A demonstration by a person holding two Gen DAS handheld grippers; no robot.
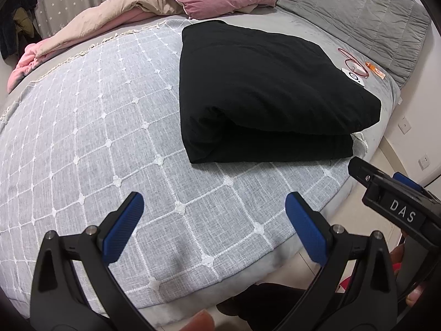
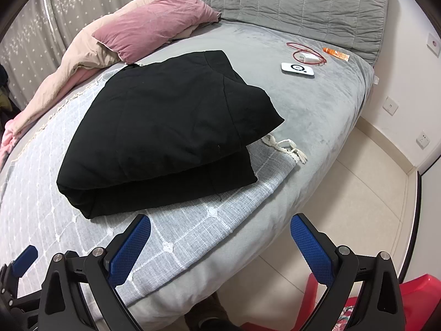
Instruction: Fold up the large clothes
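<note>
Garment [image 2: 165,132] folded – beyond both gaping tools [image 1: 213,227] [image 2: 220,251]

— Where did the left wrist camera look from?

— From low over the bed's near edge, facing the headboard [image 1: 358,8] across the checked throw [image 1: 82,127], the left gripper [image 1: 213,229] spread wide in the foreground.

— And the right?

— Just beside it, angled leftward over the same edge. Both views shared the folded black garment [image 2: 165,132], the pink pillow [image 2: 154,30] and the headboard; each caught the other gripper at its margin.
</note>
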